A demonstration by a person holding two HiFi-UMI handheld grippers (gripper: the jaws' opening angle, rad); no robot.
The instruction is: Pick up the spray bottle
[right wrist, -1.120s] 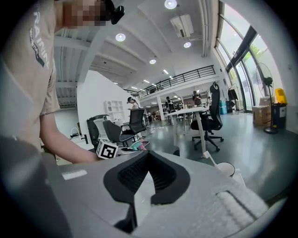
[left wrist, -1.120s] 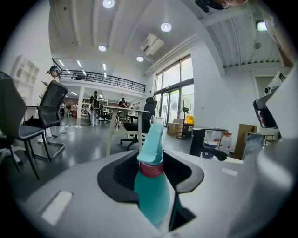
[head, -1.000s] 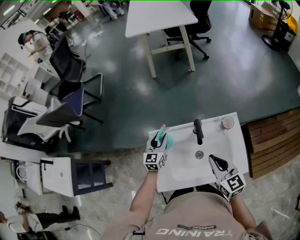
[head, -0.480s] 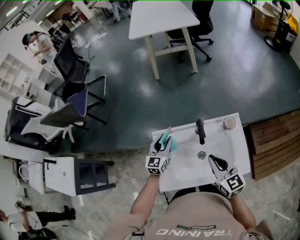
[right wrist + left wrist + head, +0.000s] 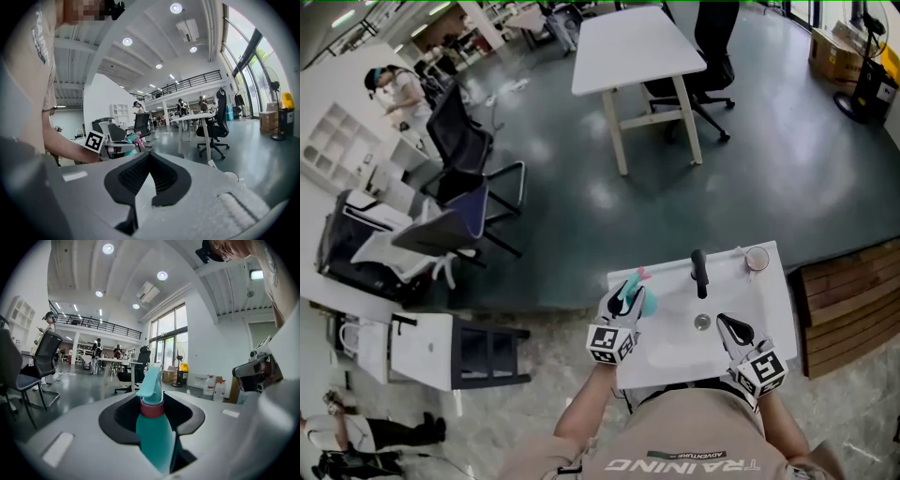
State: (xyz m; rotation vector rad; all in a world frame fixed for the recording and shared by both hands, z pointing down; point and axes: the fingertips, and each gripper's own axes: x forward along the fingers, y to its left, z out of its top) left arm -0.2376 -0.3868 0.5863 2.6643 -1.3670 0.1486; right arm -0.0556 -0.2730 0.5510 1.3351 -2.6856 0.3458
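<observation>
The spray bottle (image 5: 636, 299) is teal with a red collar and a pink nozzle tip. My left gripper (image 5: 624, 292) is shut on it and holds it upright over the left rim of the white sink (image 5: 773, 309). In the left gripper view the bottle (image 5: 153, 439) fills the gap between the black pads (image 5: 117, 416), its trigger head pointing away. My right gripper (image 5: 728, 323) hovers over the sink's front right part, apart from the bottle. Its jaws (image 5: 149, 158) meet at the tips with nothing between them.
A black faucet (image 5: 699, 272) stands at the back of the basin, above a drain (image 5: 702, 322), with a small round cup (image 5: 757, 258) at the back right corner. Wooden pallets (image 5: 848, 300) lie to the right. A white cabinet (image 5: 422, 349) and office chairs (image 5: 459, 220) stand left.
My left gripper has lifted the teal bottle a little at the sink's left edge. The right gripper has stayed where it was.
</observation>
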